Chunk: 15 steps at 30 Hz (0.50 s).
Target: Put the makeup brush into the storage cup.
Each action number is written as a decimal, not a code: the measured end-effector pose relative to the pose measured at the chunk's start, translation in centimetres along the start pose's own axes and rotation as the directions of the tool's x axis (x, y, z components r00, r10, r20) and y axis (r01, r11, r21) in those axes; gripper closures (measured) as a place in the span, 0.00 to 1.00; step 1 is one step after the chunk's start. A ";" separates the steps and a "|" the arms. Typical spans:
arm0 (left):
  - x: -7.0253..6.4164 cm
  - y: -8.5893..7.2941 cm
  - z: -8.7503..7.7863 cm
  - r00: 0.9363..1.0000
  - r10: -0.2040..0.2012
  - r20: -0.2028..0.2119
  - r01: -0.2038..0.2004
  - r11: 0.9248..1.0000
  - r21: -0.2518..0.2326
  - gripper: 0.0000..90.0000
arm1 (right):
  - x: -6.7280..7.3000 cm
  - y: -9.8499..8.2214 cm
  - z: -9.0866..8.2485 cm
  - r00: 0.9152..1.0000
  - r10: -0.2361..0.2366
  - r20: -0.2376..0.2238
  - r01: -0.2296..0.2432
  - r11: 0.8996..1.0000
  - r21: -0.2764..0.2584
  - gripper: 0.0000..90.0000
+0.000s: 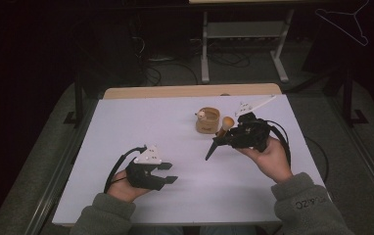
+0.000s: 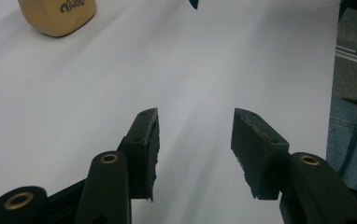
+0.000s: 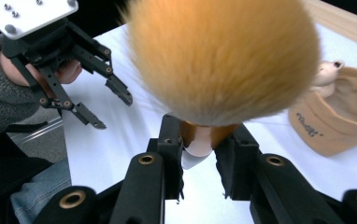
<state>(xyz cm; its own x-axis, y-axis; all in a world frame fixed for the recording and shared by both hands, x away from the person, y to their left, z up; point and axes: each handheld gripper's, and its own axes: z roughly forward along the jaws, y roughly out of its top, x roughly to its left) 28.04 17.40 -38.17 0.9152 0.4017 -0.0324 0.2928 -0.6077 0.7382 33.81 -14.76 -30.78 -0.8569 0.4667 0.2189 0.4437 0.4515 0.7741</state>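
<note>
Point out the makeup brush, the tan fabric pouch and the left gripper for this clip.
makeup brush (image 3: 223,60): right gripper view, on its orange bristle head.
tan fabric pouch (image 1: 207,125): high view, on its front wall.
left gripper (image 2: 194,154): left gripper view, midway between the open jaws.

White table (image 1: 141,122), wooden strip along far edge. Tan cup-shaped holder (image 1: 208,120) right of centre, small figure on its near-left rim. Right gripper (image 1: 217,139) just beside holder, tilted down toward table, clamped on brush (image 1: 226,123) with orange-brown bristle head touching or just short of holder's right side; cannot tell which. Left gripper (image 1: 169,173) near front edge, level, jaws apart with nothing between, grey plate on top. Grey sleeves at bottom.
</note>
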 end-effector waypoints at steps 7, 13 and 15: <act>0.1 0.0 -0.1 1.000 -0.002 -0.003 0.002 1.000 -0.001 0.57 | -0.7 1.2 -0.4 1.000 0.001 0.025 -0.001 1.000 0.005 0.80; 0.1 0.0 -0.1 1.000 -0.004 -0.002 0.004 1.000 -0.002 0.57 | -1.2 2.2 -0.6 0.999 0.008 0.039 -0.008 1.000 0.005 0.80; 0.1 0.0 -0.2 1.000 -0.005 -0.003 0.005 1.000 -0.003 0.57 | -1.2 2.3 -0.7 0.999 0.007 0.042 -0.007 1.000 0.005 0.80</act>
<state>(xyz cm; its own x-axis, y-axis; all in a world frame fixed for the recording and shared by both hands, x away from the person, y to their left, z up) 28.06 17.56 -38.10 0.9130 0.4066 -0.0339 0.2963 -0.6036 0.7402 35.72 -14.82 -28.84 -0.8418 0.5017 0.1991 0.4512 0.4516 0.7697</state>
